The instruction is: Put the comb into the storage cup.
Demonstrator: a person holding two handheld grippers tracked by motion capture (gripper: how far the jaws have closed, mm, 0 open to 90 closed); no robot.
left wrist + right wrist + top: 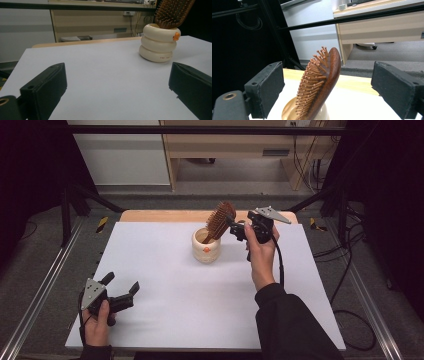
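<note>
Right jaws wide around hairbrush [322,82], handle hidden in cup [206,246]

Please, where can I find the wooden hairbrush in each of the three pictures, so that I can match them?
High view: the hairbrush is at upper centre, leaning right out of the cream holder.
Left gripper view: top right corner, above the holder.
Right gripper view: centre, between the open tongs.
Shared landmark: the cream holder.

left claw [121,285] open, right claw [231,224] open, raised
</note>
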